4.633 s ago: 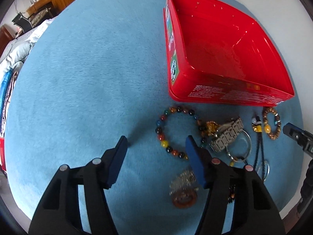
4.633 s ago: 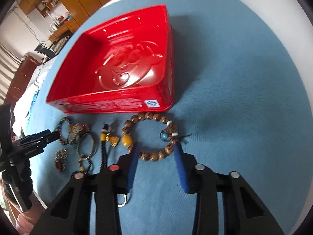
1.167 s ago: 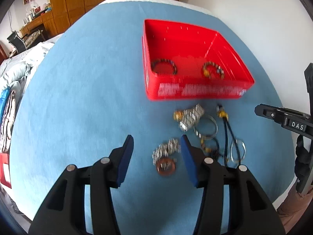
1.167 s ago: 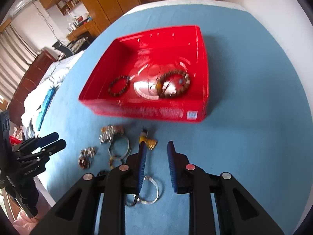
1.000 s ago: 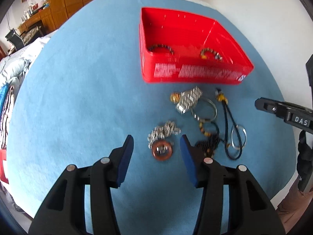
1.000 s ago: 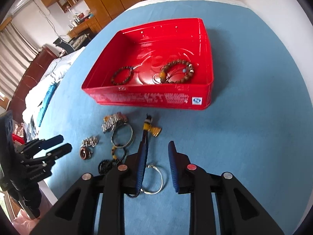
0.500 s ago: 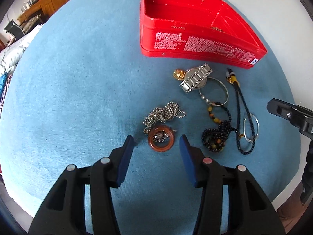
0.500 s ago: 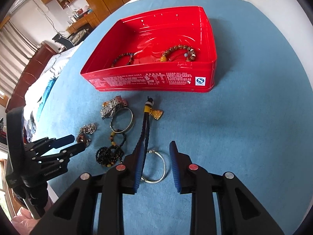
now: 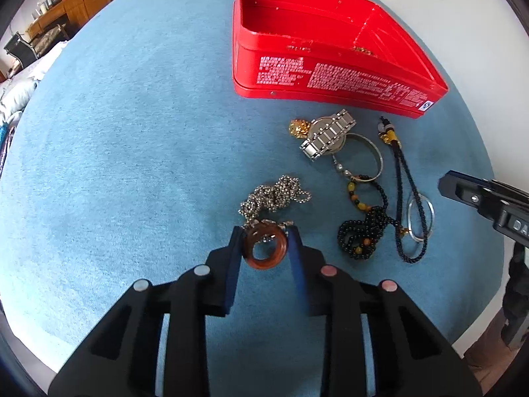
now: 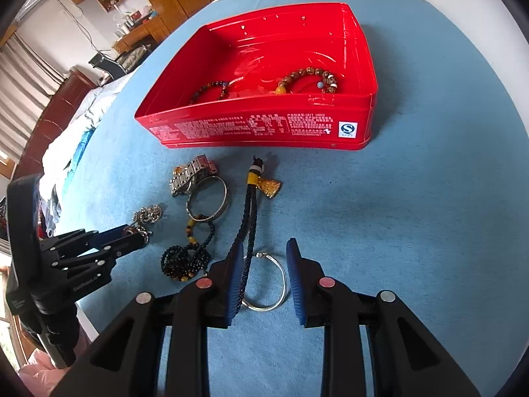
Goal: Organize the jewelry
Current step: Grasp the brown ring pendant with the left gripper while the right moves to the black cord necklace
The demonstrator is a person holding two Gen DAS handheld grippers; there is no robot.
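Observation:
On the blue cloth, an amber ring pendant [image 9: 264, 248] on a silver chain [image 9: 274, 195] sits between the closing jaws of my left gripper [image 9: 264, 235], and both pads meet its rim. My right gripper [image 10: 264, 246] hangs open, narrowly, over a thin silver bangle [image 10: 283, 284]. A black cord necklace [image 10: 249, 211] runs along its left finger. The red tin [image 10: 248, 125] behind holds a wooden bead bracelet [image 10: 310, 76] and a dark bead bracelet [image 10: 211, 87]. In the right wrist view my left gripper [image 10: 129, 236] is low at the left.
A steel watch [image 9: 327, 139], a wide silver bangle [image 9: 380, 162] and a black bead necklace [image 9: 360, 235] lie between the two grippers. The cloth's edge runs close behind both grippers. Furniture and bedding stand beyond the far left.
My left gripper has come down over the amber ring and its jaws have narrowed onto it. The right gripper has barely moved. Both bead bracelets went into the tin earlier.

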